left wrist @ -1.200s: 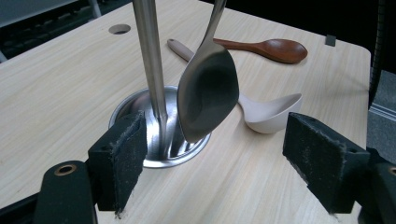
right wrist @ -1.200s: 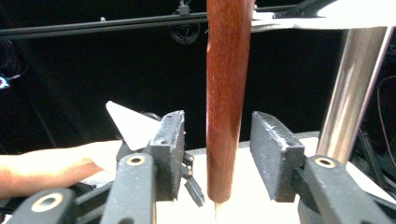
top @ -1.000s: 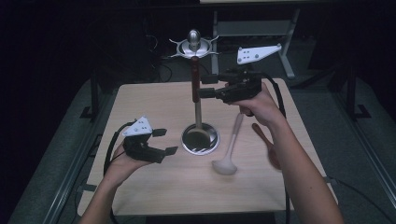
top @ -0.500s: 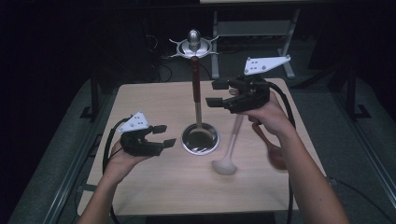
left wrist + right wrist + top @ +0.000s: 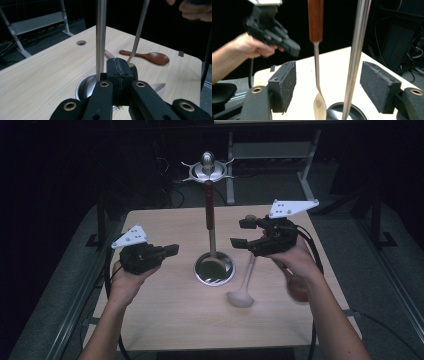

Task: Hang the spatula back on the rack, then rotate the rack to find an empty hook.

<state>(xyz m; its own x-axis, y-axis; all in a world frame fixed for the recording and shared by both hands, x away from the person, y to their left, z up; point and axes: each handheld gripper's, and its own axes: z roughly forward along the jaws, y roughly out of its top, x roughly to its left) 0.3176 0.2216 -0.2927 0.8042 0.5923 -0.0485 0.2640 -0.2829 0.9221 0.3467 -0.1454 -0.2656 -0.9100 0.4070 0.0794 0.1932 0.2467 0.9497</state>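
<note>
A dark room surrounds a pale wooden table (image 5: 165, 320) with a round cable hole in its top.

The left gripper (image 5: 170, 250) has its two jaws pressed flat together, pad to pad, with nothing between them; they have just been closing. In the left gripper view the shut jaws point at the round base of the metal stand (image 5: 101, 37), whose post rises just behind them. The hand that holds this gripper is raised above the left part of the table, well apart from the stand.

The right gripper (image 5: 244, 232) has its jaws standing wide apart and has just been opening a little further. In the right gripper view the hanging utensil (image 5: 316, 50) (red-brown wooden handle above, thin steel shank and bowl below) and the post of the stand both lie in the gap between the pads, and neither pad touches them.

The stand sits in the middle of the table, its shiny dish-shaped base on the wood and a star-shaped hanger at its top. The utensil hangs just beside the post. A pale ladle (image 5: 242, 292) lies on the table to the right of the base, and a brown wooden spoon (image 5: 147, 56) lies further right, partly under the right forearm in the high view.
</note>
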